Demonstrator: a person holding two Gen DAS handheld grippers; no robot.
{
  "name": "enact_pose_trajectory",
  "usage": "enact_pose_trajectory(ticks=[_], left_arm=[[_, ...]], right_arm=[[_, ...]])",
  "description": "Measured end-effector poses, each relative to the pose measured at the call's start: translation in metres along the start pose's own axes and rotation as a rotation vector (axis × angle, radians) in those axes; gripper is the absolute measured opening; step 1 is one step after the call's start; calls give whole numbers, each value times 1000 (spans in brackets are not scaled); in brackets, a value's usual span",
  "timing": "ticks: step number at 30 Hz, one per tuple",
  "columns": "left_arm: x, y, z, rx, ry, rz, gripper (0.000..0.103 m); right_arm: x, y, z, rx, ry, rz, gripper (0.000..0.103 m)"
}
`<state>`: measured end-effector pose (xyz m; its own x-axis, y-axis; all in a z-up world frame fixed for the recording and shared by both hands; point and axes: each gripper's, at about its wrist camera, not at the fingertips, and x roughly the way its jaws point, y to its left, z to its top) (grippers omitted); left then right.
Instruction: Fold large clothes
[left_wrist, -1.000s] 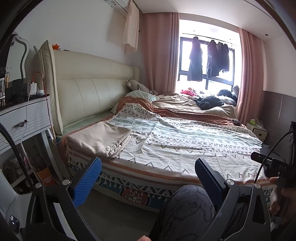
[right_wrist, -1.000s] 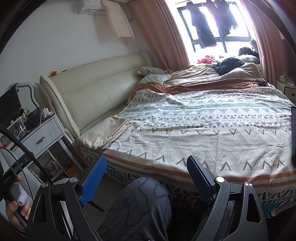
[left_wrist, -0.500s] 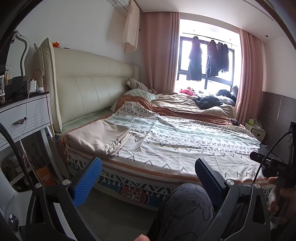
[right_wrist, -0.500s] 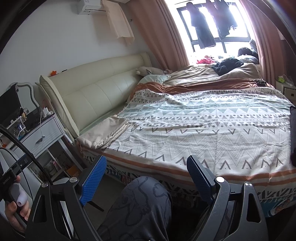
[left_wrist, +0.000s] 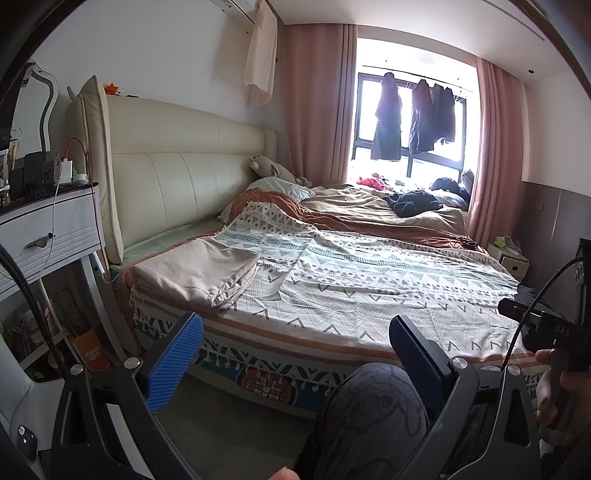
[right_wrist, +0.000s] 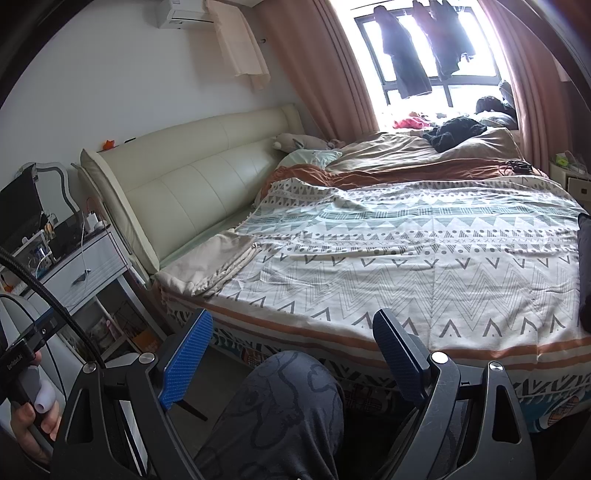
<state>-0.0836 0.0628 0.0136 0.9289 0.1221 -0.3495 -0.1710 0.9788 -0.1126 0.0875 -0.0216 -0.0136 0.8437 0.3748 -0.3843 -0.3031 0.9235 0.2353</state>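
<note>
A folded beige cloth lies on the near left corner of the bed, on a patterned white cover. My left gripper stands open in front of the bed's edge, nothing between its blue pads. My right gripper is also open and empty, short of the bed. A person's knee in dark patterned trousers shows low between the fingers in both views. A dark garment lies at the far end of the bed near the window.
A cream headboard runs along the left. A white bedside table with cables stands at the near left. Dark clothes hang at the window. A small white cabinet sits at the far right. A brown duvet covers the far half.
</note>
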Motion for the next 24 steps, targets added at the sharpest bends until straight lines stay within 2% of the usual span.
enact_pose_trajectory(ticks=[24], left_arm=[[-3, 2, -5, 12, -12, -2, 103]], right_arm=[[-4, -3, -2, 18, 13, -14, 88]])
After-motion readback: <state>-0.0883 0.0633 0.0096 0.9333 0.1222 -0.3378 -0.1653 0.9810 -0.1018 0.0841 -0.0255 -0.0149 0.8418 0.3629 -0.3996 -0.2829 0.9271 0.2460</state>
